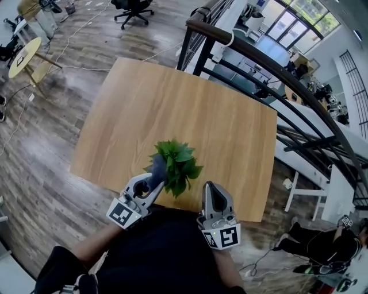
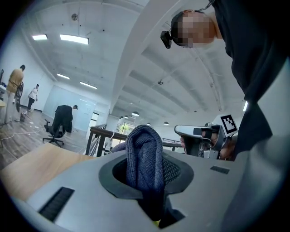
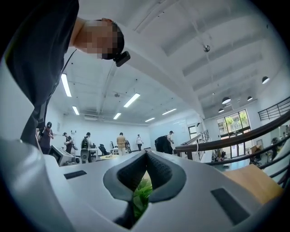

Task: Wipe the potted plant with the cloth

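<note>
A leafy green potted plant (image 1: 177,163) stands near the front edge of the wooden table (image 1: 230,132); its pot is hidden under the leaves. My left gripper (image 1: 151,182) is shut on a dark blue knitted cloth (image 1: 157,168), which touches the plant's left side. In the left gripper view the cloth (image 2: 145,158) bulges up between the jaws. My right gripper (image 1: 210,188) hangs just right of the plant, apart from it, its jaws shut with nothing between them. In the right gripper view, green leaves (image 3: 141,195) show through the gap below the closed pads (image 3: 156,170).
A black railing (image 1: 253,63) runs along the table's far right side. A white desk (image 1: 313,126) lies beyond it. A round yellow side table (image 1: 24,57) and an office chair (image 1: 133,8) stand on the wooden floor. Several people stand far off.
</note>
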`<state>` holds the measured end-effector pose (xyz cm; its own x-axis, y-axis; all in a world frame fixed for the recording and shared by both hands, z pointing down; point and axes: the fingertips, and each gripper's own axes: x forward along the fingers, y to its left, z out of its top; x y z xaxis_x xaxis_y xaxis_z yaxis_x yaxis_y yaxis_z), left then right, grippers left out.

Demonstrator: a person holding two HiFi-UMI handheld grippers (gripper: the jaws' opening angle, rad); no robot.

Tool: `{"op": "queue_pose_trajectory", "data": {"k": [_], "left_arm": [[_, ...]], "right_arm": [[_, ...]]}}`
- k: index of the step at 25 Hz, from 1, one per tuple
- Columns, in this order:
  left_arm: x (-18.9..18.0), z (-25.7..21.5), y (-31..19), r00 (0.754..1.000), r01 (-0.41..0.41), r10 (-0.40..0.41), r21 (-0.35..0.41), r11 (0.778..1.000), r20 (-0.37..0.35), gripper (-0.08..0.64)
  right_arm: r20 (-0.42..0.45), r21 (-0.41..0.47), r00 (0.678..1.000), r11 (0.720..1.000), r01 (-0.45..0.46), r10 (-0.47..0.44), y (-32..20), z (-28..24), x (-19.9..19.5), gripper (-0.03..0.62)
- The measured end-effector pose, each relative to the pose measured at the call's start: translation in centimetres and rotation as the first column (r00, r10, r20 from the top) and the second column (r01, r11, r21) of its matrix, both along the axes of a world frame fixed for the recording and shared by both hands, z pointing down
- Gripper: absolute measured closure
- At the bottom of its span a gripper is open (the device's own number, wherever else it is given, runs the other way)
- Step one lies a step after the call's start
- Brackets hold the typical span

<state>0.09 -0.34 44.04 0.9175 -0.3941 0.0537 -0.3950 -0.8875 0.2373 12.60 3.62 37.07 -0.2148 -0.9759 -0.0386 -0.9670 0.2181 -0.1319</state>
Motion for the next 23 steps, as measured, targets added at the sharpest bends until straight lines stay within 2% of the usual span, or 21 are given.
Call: {"op": "queue_pose_trajectory", "data": {"k": [2,6,11,15,23], "left_arm": [[0.0,0.2,0.1,1.0,0.011,-0.011,-0.003,1.0,0.005,0.469],[0.0,-0.7,0.0,0.999,0.036,-0.036,-0.007,0.999,-0.029,0.469],[0.1,-1.1,0.1,0.998,0.056,-0.056,0.021,0.998,-0.016,0.469],[-0.3,-1.9,-0.3,0.997,0.073,-0.072,0.046,0.996,-0.033,0.469],[-2.0,-2.8,-1.4,0.986,0.162,-0.157,0.086,0.983,-0.062,0.469]], "right_arm": [[-0.008,-0.018,1.0,1.0,0.012,-0.013,-0.4,0.1,-0.2,0.577],[-0.057,-0.063,0.998,0.998,0.025,-0.028,-0.9,0.9,-1.0,0.577],[-0.07,-0.045,0.996,0.998,0.046,-0.049,-1.3,0.9,-1.9,0.577],[-0.103,-0.025,0.993,0.998,0.062,-0.064,-1.3,0.5,-2.8,0.577],[-0.125,-0.03,0.988,0.996,0.086,-0.089,-1.2,0.4,-3.1,0.577]]}}
